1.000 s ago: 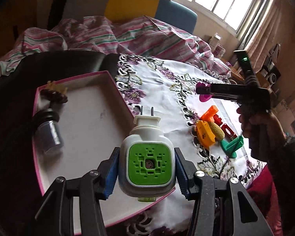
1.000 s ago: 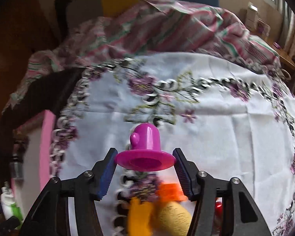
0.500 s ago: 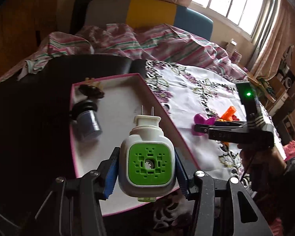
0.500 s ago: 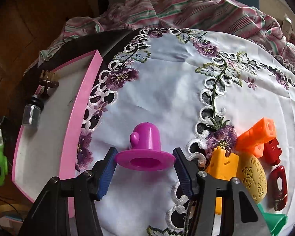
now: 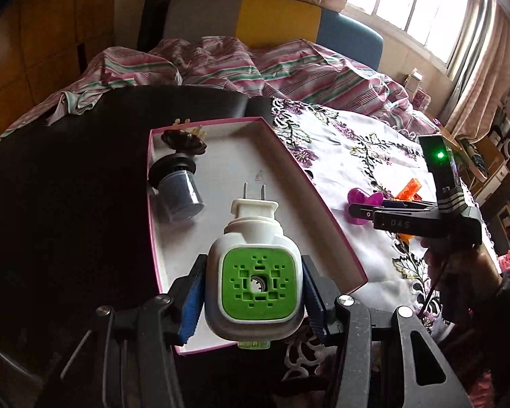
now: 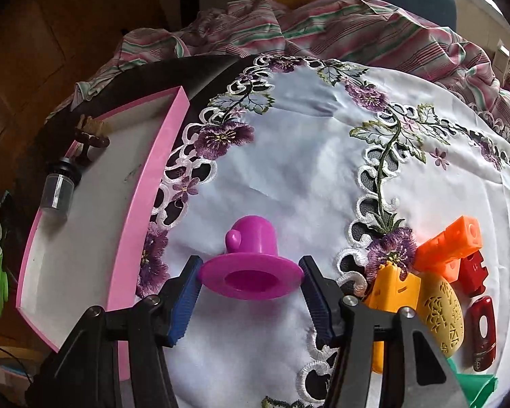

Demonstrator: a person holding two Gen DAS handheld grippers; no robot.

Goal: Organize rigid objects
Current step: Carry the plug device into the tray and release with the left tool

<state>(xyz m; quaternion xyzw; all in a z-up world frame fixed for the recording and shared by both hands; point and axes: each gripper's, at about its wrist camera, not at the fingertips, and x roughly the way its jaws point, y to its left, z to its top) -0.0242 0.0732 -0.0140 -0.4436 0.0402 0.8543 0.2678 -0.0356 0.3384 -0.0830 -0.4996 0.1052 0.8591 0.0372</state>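
Standing over the table, I'll take everything from the pink-rimmed tray (image 5: 326, 224), the biggest piece in play. It sits on the dark tabletop with one long side against the embroidered cloth (image 6: 289, 156). In its far corner lie a small capped jar (image 5: 180, 190) on its side and, just beyond, a dark brown ornament (image 5: 183, 141); the rest of the tray floor is bare.

Above the tray's near end hangs the left gripper (image 5: 253, 294), its blue pads clamped on the flanks of a white and green plug-in device (image 5: 256, 282), prongs pointing toward the jar. Beside the tray, out over the cloth, the right gripper (image 6: 251, 280) has its pads pressed on the brim of a magenta hat-shaped toy (image 6: 251, 268).

Further from the tray still, a cluster waits on the cloth: an orange block (image 6: 452, 244), a yellow piece (image 6: 394, 289), a tan patterned egg (image 6: 442, 309) and red bits (image 6: 482, 323).

Now the risks, as I judge them. That hat is pinched only by a thin round brim, so it could pivot or squirt out on the way across the tray wall. The plug-in is bulky and smooth-sided; released from height it may bounce, or roll into the jar and knock it. And two grippers converging on one tray could simply collide.
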